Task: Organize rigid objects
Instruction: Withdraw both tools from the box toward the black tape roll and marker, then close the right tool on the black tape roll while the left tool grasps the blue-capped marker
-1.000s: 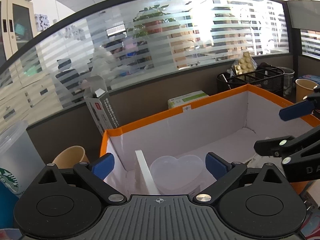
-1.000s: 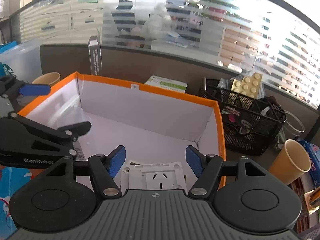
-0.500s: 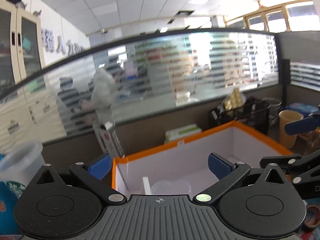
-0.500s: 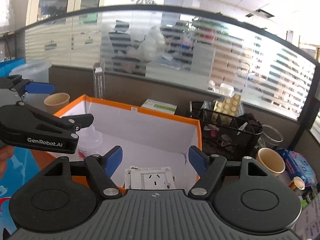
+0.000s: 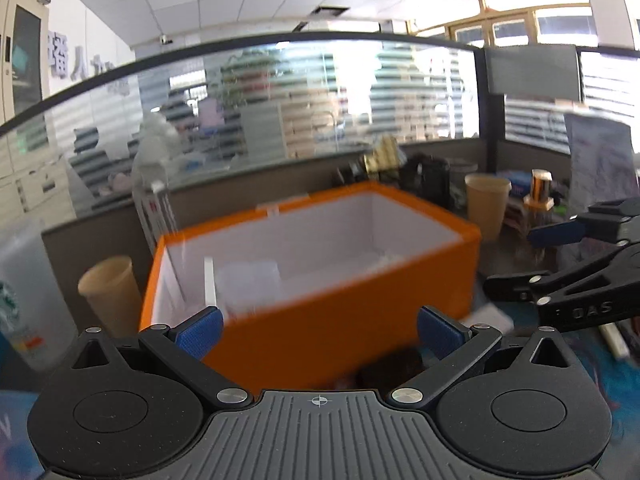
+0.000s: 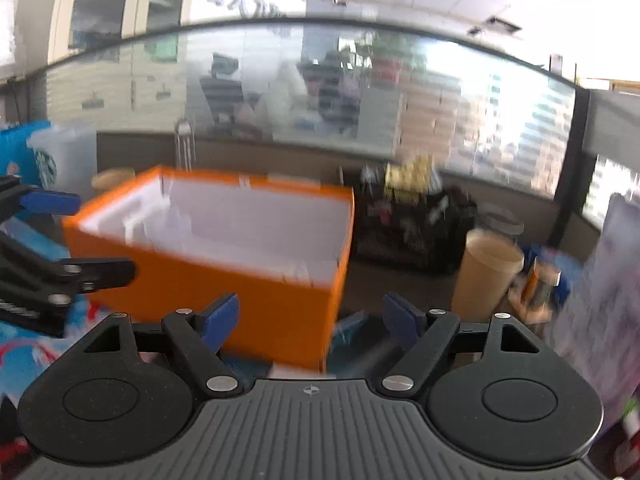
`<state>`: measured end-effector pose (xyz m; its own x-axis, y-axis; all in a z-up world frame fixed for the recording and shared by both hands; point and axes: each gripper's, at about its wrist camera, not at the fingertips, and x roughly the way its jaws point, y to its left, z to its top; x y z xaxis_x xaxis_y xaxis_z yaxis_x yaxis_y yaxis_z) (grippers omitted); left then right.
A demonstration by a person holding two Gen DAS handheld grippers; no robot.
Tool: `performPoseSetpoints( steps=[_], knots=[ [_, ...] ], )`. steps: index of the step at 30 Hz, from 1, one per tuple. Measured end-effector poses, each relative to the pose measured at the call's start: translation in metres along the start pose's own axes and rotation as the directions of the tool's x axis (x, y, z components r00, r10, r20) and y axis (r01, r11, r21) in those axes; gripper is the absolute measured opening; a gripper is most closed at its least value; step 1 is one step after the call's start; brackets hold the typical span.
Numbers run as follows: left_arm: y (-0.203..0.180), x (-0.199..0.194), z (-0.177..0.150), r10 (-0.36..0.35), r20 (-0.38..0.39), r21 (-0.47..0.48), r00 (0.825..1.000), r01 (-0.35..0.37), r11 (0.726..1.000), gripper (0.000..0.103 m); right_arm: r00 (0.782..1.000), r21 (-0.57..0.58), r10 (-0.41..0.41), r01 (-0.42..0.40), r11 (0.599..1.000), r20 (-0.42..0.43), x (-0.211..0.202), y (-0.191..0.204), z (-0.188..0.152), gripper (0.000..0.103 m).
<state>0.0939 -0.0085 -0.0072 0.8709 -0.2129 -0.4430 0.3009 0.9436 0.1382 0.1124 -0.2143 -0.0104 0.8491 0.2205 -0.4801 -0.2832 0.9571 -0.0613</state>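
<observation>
Two grippers hang in front of the orange box, both with nothing between their blue pads. The left gripper point(image 5: 318, 330) has its jaws spread wide and released, aimed at the near wall of the box point(image 5: 320, 320). The right gripper point(image 6: 312, 318) is also released; its jaws have just been opening, and only air and the box's near corner show in the gap. Each gripper appears in the other's view: the right one reaches in from the right edge of the left camera, and the left one from the left edge of the right camera, both short of the box and not touching it.

The box is orange outside and white inside, open at the top. In its left part a white divider point(image 5: 209, 282) stands upright, and just beside it on the right sits a clear plastic container point(image 5: 250, 282), blurred. What lies in the right part of the box is too smeared to tell.

Left of the box stands a paper cup point(image 5: 110, 294), and further left a translucent cup with a green logo point(image 5: 16, 304). Right of the box is a second paper cup point(image 6: 486, 276), with a black wire basket point(image 6: 412, 232) of oddments behind. A grey partition topped with striped glass point(image 5: 280, 104) closes the desk at the back. Both views are motion-blurred.
</observation>
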Motion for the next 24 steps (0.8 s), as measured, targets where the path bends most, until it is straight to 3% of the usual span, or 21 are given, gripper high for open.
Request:
performPoseSetpoints(
  steps=[7, 9, 14, 18, 20, 24],
  knots=[
    [-0.01, -0.003, -0.038, 0.012, -0.096, -0.012, 0.995, -0.013, 1.0, 0.103, 0.998, -0.016, 0.016, -0.017, 1.0, -0.067, 0.005, -0.005, -0.05, 0.081],
    [-0.01, -0.002, -0.048, 0.008, -0.132, -0.034, 0.991, -0.012, 0.999, 0.103, 0.996, -0.006, 0.018, -0.019, 1.0, -0.083, 0.007, -0.011, -0.059, 0.087],
    [-0.01, 0.0, -0.059, -0.024, -0.178, -0.114, 0.984, 0.003, 0.993, 0.103, 0.99, 0.015, 0.054, -0.052, 0.999, -0.128, 0.019, -0.018, -0.067, 0.086],
    [-0.016, 0.003, -0.063, -0.051, -0.205, -0.145, 0.977, 0.021, 0.989, 0.103, 0.985, 0.005, 0.111, -0.112, 0.994, -0.128, 0.019, -0.016, -0.067, 0.069],
    [-0.021, 0.004, -0.064, -0.055, -0.219, -0.148, 0.974, 0.022, 0.989, 0.103, 0.985, -0.002, 0.125, -0.126, 0.992, -0.12, 0.017, -0.014, -0.067, 0.052],
    [-0.03, 0.008, -0.065, -0.065, -0.236, -0.169, 0.969, 0.025, 0.985, 0.103, 0.985, -0.002, 0.127, -0.128, 0.992, -0.117, 0.016, -0.014, -0.067, 0.052]
  ],
)
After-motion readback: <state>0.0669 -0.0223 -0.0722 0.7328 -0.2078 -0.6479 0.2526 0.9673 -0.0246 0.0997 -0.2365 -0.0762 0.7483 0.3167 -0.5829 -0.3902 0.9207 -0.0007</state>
